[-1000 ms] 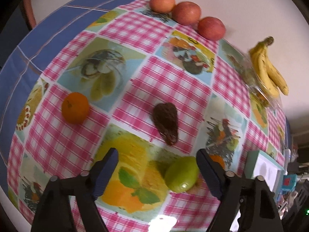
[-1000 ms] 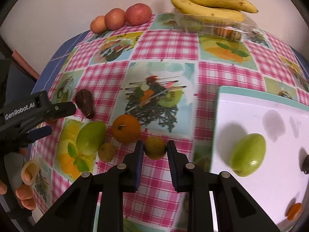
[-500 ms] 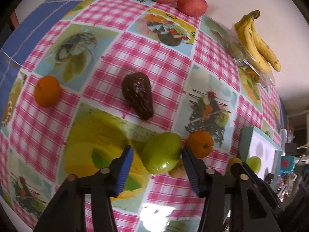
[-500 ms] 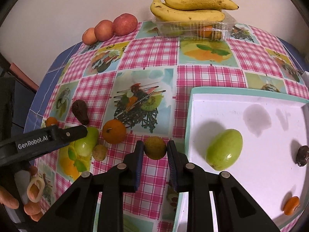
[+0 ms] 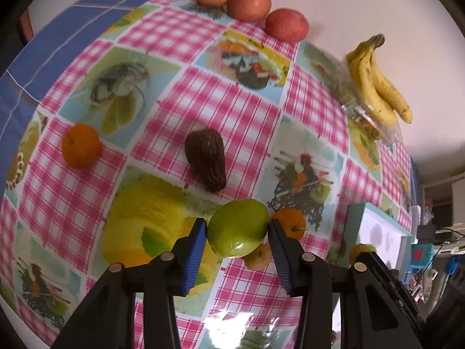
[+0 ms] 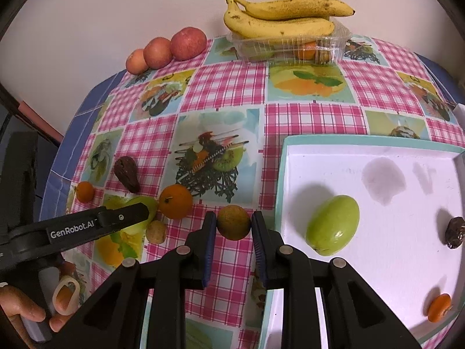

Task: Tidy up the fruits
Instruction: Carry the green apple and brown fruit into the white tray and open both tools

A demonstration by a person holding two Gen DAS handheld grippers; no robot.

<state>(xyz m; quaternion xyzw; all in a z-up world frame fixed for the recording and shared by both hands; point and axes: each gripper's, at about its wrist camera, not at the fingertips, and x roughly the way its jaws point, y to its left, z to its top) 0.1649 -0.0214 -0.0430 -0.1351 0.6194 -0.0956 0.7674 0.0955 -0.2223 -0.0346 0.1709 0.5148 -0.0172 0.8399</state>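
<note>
Where the left gripper (image 6: 139, 218) crosses the right wrist view, white lettering on its black finger reads "GenRobot.AI" (the only writing legible anywhere). That gripper reaches in from the left edge, low over the worktop (image 6: 314, 116), the person's fingers (image 6: 17, 305) curled round its handle at the bottom left corner. In its own view the left gripper (image 5: 237, 232) has its blue pads pressed on both sides of a green fruit (image 5: 238, 232), clamped on it; an orange (image 5: 289, 222) and a small tan fruit (image 5: 257, 257) lie just beyond. The right gripper (image 6: 234, 224) points forward from the bottom edge, its pads closed against a brownish round fruit (image 6: 234, 222), beside the tray's (image 6: 280, 174) left rim. Inside the tray lie a second green fruit (image 6: 332, 224), a dark wrinkled fruit (image 6: 454, 232) and a small orange one (image 6: 438, 308).
</note>
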